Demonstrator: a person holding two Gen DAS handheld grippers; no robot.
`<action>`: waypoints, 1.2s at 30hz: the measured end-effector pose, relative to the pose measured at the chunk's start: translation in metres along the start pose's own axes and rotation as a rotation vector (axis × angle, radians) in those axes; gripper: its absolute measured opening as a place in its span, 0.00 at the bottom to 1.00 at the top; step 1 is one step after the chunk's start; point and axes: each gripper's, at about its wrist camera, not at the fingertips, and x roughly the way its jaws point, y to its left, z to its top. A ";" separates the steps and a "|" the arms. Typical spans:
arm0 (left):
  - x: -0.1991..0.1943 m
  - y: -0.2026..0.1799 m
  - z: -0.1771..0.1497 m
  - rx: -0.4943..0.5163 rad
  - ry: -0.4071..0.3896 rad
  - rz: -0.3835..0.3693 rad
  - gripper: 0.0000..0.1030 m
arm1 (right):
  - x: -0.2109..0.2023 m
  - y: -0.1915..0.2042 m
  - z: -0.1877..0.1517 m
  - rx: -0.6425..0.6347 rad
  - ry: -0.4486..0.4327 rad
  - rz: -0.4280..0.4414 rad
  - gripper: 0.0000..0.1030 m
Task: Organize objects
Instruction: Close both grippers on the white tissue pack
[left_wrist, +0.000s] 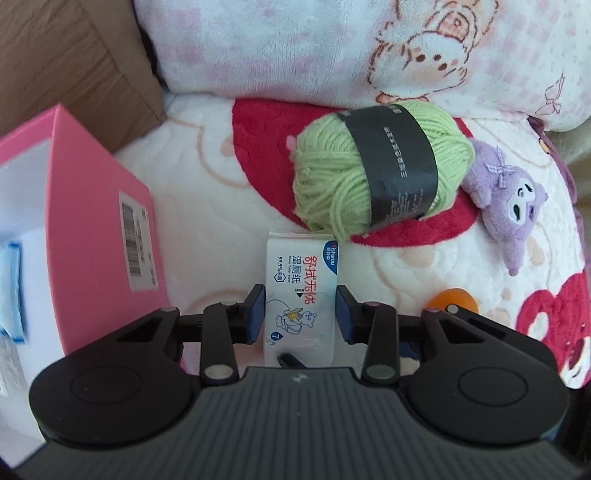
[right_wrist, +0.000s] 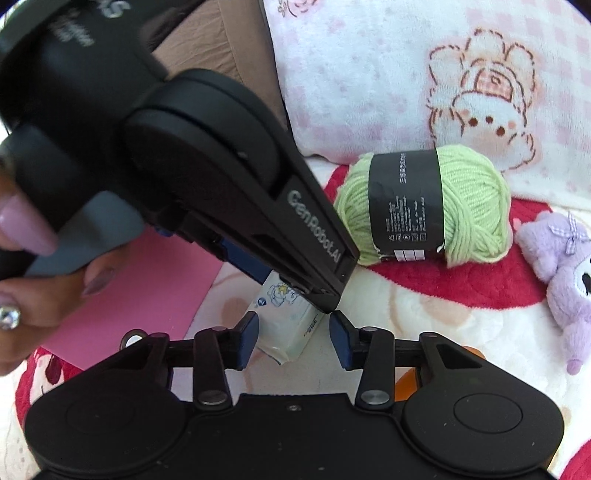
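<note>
Over the left gripper, the flat white wet-wipe packet with red lettering sits straight between its fingers, long axis running forward along them. Both blue pads look to be touching its sides, so I judge it clenched on the packet. The open pink cardboard box stands just left.

From the right gripper, released and spread, the packet hangs just ahead, pinched under the left tool.

Bright, soft daylight, faint shadows, strong fisheye bending at edges, near hand blurred
</note>
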 end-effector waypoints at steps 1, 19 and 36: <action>0.000 0.002 -0.001 -0.020 0.009 -0.014 0.37 | -0.001 -0.001 0.000 0.006 0.004 -0.001 0.50; -0.004 -0.001 -0.043 -0.167 0.062 -0.147 0.38 | -0.036 0.011 -0.036 -0.143 0.121 -0.027 0.55; -0.008 0.000 -0.067 -0.139 -0.017 -0.180 0.19 | -0.033 -0.010 -0.043 -0.158 0.147 -0.140 0.48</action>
